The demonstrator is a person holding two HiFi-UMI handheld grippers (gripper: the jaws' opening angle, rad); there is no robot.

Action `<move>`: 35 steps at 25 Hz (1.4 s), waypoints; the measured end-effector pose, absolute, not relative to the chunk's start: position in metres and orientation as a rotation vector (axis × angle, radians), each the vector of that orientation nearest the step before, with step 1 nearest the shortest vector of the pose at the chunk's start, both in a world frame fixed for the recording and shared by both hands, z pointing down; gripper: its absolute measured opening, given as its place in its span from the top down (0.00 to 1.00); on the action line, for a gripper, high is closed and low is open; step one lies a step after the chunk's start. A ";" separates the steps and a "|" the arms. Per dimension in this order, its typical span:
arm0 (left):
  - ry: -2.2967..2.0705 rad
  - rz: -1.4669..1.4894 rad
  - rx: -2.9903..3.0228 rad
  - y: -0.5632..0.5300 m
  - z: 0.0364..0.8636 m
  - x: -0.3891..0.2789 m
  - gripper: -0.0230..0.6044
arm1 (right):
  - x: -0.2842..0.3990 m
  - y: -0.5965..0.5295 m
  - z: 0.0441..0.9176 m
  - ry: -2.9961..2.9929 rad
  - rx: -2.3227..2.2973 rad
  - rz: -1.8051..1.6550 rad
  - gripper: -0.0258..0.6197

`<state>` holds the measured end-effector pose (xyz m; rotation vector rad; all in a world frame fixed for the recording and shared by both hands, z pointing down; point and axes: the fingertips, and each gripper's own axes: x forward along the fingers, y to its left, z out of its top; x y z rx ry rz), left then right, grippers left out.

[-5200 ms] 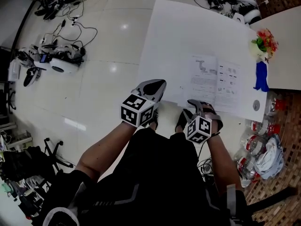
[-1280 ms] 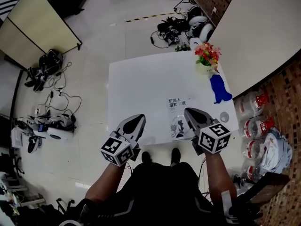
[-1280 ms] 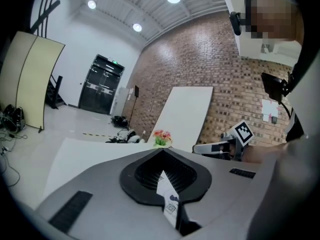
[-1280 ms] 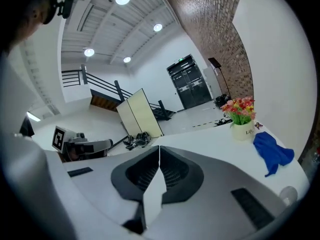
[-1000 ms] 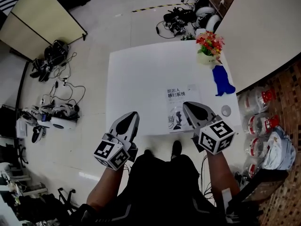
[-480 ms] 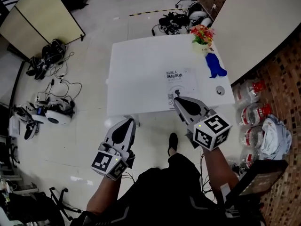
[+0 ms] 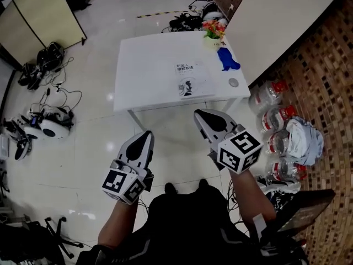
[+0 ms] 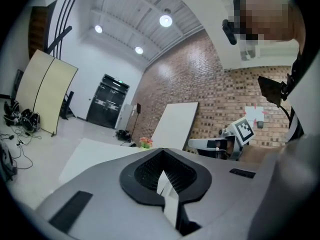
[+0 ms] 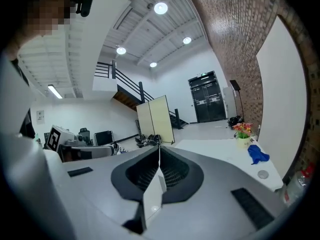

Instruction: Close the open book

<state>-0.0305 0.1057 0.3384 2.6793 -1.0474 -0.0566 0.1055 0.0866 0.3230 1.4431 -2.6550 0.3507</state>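
Observation:
The book (image 7: 187, 79) lies closed, cover up, near the front edge of the white table (image 7: 149, 65). Both grippers hang over the floor well in front of the table, apart from the book. In the head view my left gripper (image 7: 144, 136) is at lower left and my right gripper (image 7: 202, 115) at lower right. Each has its jaws together with nothing between them. The left gripper view shows its shut tips (image 8: 161, 151) with the table (image 8: 95, 156) far ahead. The right gripper view shows its shut tips (image 9: 159, 146) and the table (image 9: 220, 151) to the right.
On the table stand a flower pot (image 7: 214, 31), a blue cloth (image 7: 227, 59) and a small round disc (image 7: 234, 83). Water bottles (image 7: 270, 120) line the brick floor at right. Cables and devices (image 7: 44, 123) lie on the floor at left, with a folding screen (image 7: 38, 10) behind.
The book was open five seconds ago and is closed now. Over the last second the person has backed away and both grippers have drawn off the table edge to over the floor.

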 end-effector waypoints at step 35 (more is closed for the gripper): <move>-1.027 0.043 2.821 0.471 0.304 -0.054 0.97 | 0.047 0.464 0.285 -2.711 1.419 0.231 0.95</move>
